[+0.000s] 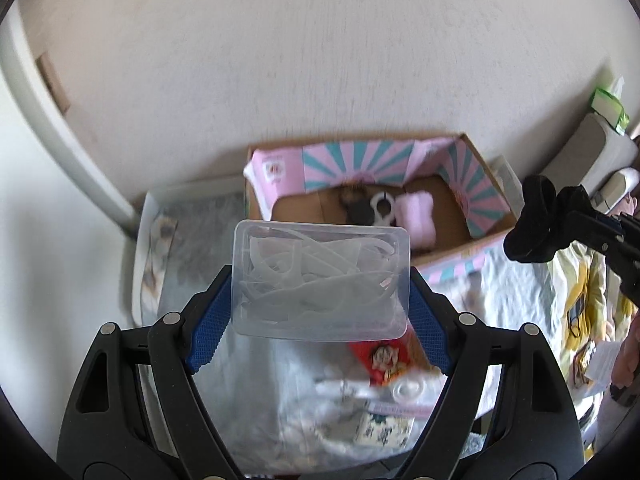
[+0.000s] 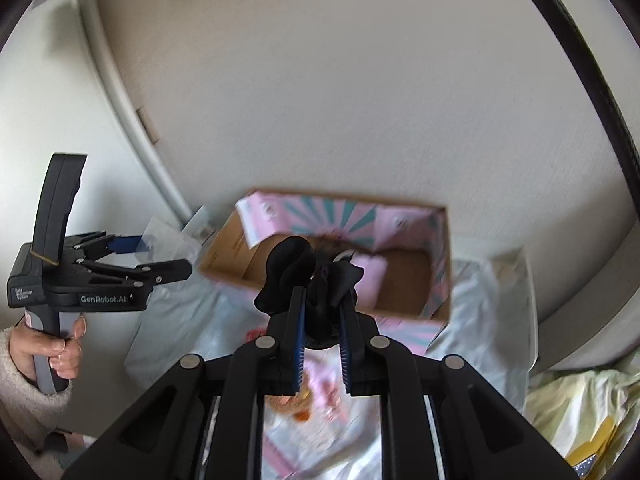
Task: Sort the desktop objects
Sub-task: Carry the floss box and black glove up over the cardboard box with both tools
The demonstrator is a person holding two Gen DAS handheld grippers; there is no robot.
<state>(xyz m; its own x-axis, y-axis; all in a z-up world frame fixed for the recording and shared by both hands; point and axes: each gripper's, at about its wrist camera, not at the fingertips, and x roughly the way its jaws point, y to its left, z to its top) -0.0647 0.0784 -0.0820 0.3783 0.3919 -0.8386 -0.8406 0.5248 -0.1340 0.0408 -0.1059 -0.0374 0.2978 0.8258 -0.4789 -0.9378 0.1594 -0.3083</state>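
My left gripper (image 1: 320, 280) is shut on a clear plastic box (image 1: 322, 276) of white floss picks, held above the table in front of a cardboard box (image 1: 490, 234) lined in pink and teal. My right gripper (image 2: 322, 312) is shut on a black fabric hair tie (image 2: 308, 272), held just before the same cardboard box (image 2: 228, 252). That box holds a pink pouch (image 1: 418, 216), a white ring-shaped item (image 1: 380, 206) and a dark item (image 1: 356, 208). The right gripper with the black tie also shows at the right of the left wrist view (image 1: 536, 220). The left gripper shows at the left of the right wrist view (image 2: 168, 260).
A white plastic-covered table (image 1: 512, 280) carries a red snack packet (image 1: 384, 360), white small items (image 1: 404, 390) and a printed packet (image 1: 386, 432) below my left gripper. A pale wall stands behind the box. Yellow bedding (image 2: 580, 408) lies at the right. A green tissue pack (image 1: 608, 106) sits far right.
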